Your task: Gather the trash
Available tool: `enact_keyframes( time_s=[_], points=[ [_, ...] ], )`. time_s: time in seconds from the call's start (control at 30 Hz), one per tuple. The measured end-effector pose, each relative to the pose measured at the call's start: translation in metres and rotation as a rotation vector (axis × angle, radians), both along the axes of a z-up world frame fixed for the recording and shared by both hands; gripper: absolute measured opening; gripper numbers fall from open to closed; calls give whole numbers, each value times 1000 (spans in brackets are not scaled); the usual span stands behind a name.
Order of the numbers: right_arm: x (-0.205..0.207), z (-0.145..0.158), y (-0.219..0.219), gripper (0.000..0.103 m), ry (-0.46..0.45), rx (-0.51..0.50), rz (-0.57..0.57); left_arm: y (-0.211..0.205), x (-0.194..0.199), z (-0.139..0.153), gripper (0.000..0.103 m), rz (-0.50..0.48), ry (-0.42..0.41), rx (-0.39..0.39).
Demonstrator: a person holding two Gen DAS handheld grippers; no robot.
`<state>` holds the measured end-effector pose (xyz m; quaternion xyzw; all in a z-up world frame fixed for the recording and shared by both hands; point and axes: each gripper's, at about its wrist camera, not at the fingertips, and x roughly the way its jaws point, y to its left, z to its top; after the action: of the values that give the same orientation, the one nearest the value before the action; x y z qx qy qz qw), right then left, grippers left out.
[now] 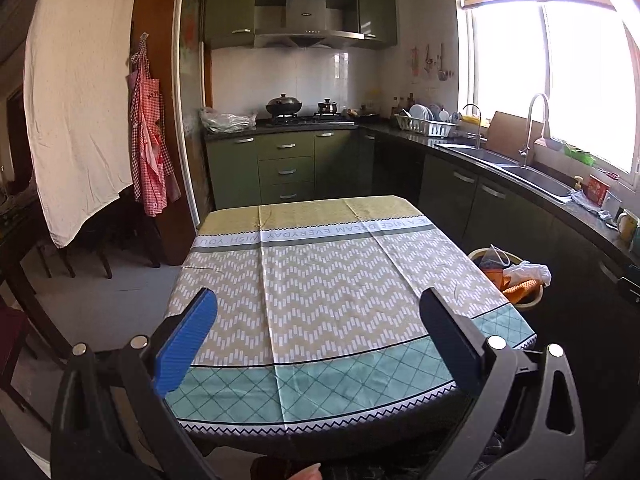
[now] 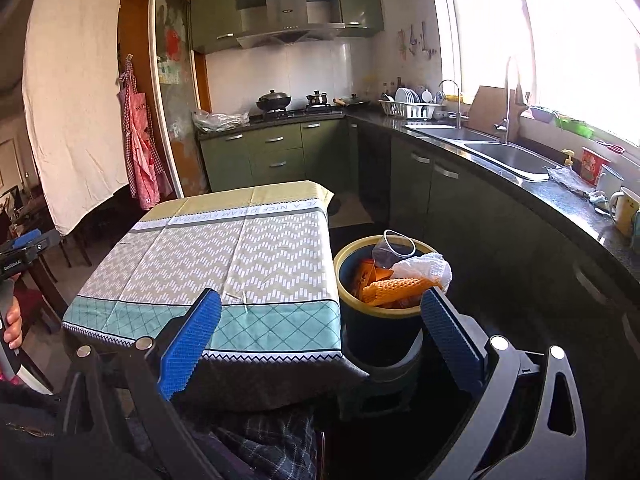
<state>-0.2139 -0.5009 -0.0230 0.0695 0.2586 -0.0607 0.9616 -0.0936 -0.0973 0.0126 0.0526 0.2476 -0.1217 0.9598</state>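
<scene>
A dark bin with a yellow rim stands on the floor right of the table. It holds a white crumpled bag, an orange waffle-textured piece, orange packets and a clear plastic cup. The bin also shows in the left wrist view. My right gripper is open and empty, just in front of the bin and the table's near right corner. My left gripper is open and empty above the near edge of the table with its patterned cloth. I see no trash on the cloth.
Green cabinets and a dark counter with a double sink run along the right. A stove with pots is at the back. An apron and a white sheet hang at left. Dark chairs stand left of the table.
</scene>
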Motion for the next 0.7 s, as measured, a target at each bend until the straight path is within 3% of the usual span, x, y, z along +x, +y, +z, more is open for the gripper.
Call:
enact_keyframes(
  time_s=[0.7],
  points=[
    [11, 0, -1, 98, -7, -33, 44, -2, -4, -7, 96, 18, 25, 14]
  ],
)
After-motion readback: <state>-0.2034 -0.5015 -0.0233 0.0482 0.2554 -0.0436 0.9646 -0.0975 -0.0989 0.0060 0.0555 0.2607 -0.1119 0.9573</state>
